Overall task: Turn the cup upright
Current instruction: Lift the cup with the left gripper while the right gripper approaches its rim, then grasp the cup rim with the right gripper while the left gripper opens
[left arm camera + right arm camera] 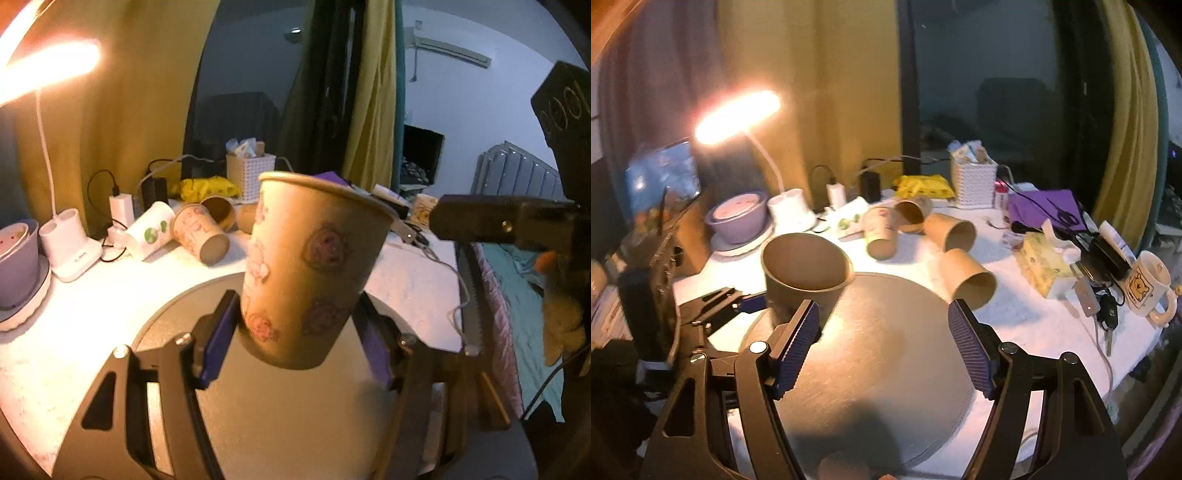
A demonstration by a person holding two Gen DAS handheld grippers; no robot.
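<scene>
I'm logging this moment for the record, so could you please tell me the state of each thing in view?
Paper cup: mouth up, slightly tilted, lifted over the round mat.
Left gripper: jaws shut on the paper cup.
Right gripper: jaws open, empty.
Desk lamp: on.
Other paper cups: lying on their sides.
Mug: upright.

The left wrist view sits low and very close, looking along its fingers across the tabletop toward the curtain at upper left; the right wrist view looks from higher and farther back, angled down; both share the round grey disc, the lit lamp and the fallen cups.
</scene>
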